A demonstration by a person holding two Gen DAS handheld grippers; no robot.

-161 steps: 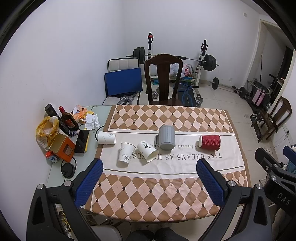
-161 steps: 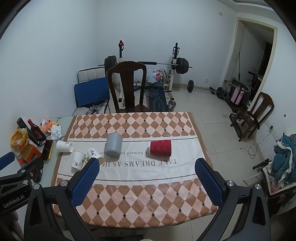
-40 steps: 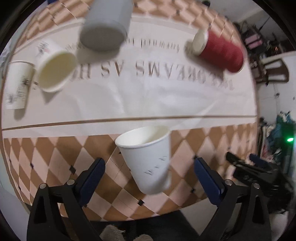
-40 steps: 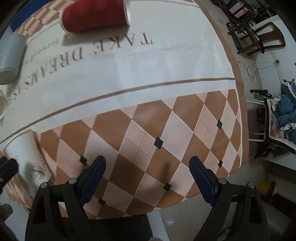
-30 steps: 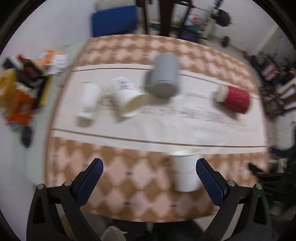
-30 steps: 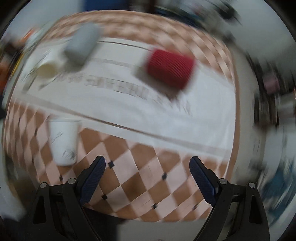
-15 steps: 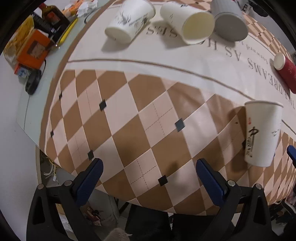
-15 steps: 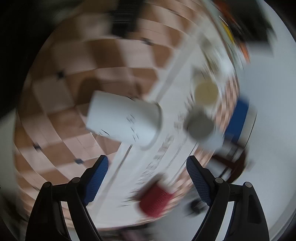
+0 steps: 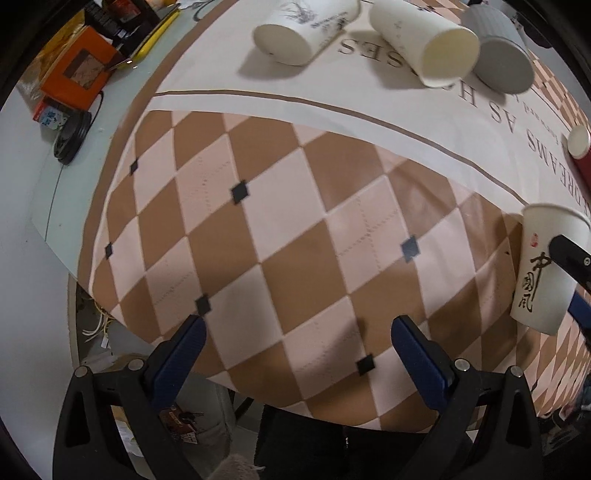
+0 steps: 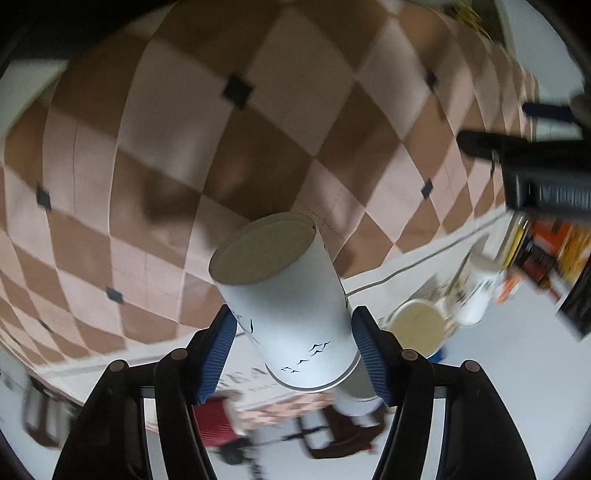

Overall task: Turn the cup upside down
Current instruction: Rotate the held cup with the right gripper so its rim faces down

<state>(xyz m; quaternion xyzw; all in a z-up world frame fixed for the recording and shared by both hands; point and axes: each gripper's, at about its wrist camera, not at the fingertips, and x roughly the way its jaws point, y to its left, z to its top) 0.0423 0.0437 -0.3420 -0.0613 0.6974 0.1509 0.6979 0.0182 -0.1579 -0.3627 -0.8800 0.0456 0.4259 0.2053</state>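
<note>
My right gripper (image 10: 295, 343) is shut on a white paper cup (image 10: 284, 314) with small bird marks; its blue pads press both sides, and the cup's base faces the checkered cloth. The right wrist view is rolled over. In the left wrist view the same cup (image 9: 543, 269) stands upright at the right edge with black calligraphy on it, and a right gripper finger (image 9: 570, 254) crosses it. My left gripper (image 9: 295, 354) is open and empty over the near checkered part of the cloth.
Two white paper cups (image 9: 306, 29) (image 9: 428, 40), a grey mug (image 9: 498, 55) and a red cup (image 9: 581, 147) lie on the white band of the tablecloth (image 9: 295, 229). An orange box (image 9: 77, 70) and clutter sit at the table's left edge.
My right gripper has closed on the white cup and rolled over with it. My left gripper has drawn back left and lower, away from the cup.
</note>
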